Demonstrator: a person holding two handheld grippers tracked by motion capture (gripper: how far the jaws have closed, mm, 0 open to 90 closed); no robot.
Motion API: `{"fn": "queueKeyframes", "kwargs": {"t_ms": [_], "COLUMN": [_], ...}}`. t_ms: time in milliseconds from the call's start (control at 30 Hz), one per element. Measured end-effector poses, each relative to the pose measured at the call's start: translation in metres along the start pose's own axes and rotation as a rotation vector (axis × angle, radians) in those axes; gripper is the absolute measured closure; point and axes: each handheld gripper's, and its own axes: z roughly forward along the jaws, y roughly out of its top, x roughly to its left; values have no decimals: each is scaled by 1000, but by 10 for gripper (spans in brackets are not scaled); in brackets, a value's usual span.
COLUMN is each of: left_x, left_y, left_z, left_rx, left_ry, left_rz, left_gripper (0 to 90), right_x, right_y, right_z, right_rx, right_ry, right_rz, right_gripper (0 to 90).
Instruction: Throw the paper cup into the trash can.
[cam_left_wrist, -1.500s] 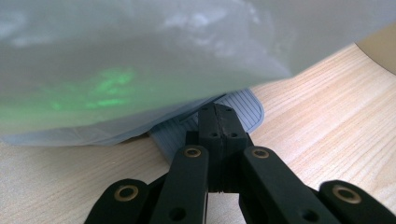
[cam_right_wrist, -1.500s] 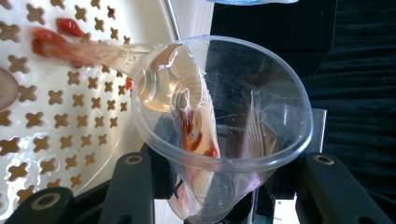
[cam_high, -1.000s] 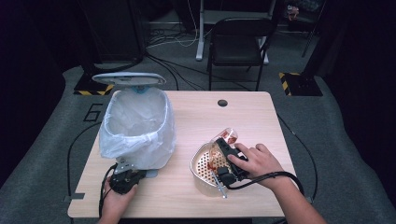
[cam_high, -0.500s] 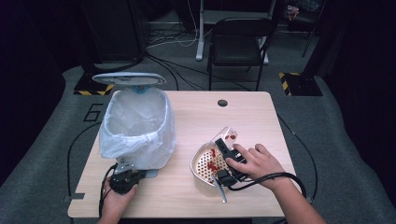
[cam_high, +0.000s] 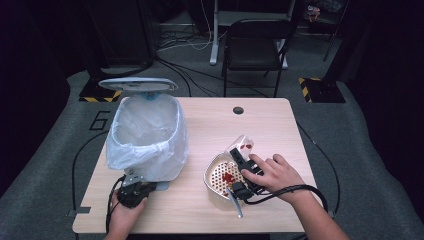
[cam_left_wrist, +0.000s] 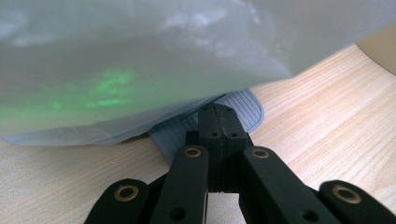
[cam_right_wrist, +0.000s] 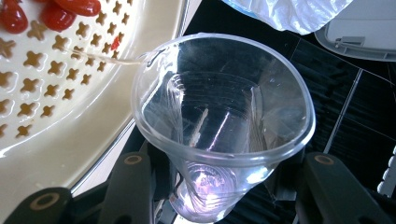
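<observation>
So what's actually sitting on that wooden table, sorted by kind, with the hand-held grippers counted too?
White bin lined with a clear plastic bag: 1
Cream perforated plastic colander holding red pieces: 1
Clear plastic cup: 1
Black two-jaw grippers, left gripper and right gripper: 2
Total: 5

Gripper: the left gripper (cam_left_wrist: 215, 122) has its two black jaws pressed together.
Pedal: a grey ribbed pedal (cam_left_wrist: 243, 109) lies under the jaw tips.
Bag: a white plastic bag (cam_left_wrist: 140, 60) hangs above.
Table: light wood (cam_left_wrist: 336, 126).
</observation>
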Motion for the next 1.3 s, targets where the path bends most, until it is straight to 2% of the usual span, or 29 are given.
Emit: {"fn": "queueKeyframes", "kwargs": {"t_ms": [733,767,800,833,900,933,1300], "left_x": [0,0,0,0,0,0,0], "left_y": [0,0,0,0,0,0,0], "left_z": [0,0,0,0,0,0,0], "left_rx": [-5,-5,-5,-5,-5,-5,-4], "left_ry": [2,2,2,1,2,2,2], "left_rz": [-8,-7,-7,-7,-8,-7,-6], "left_gripper": [900,900,900,900,900,900,900], "right_x": [2,21,18,3,16,2,2], "right_y": [0,7,6,0,4,0,0], "right_z": [-1,0,0,-1,0,-2,-2], "right_rx": [8,-14,-10,12,-11,13,9], "right_ry": [1,-2,3,32,4,28,28], "right_rz": [-40,244,190,-58,141,-65,-75], "right_gripper": [534,534,534,535,535,535,534]}}
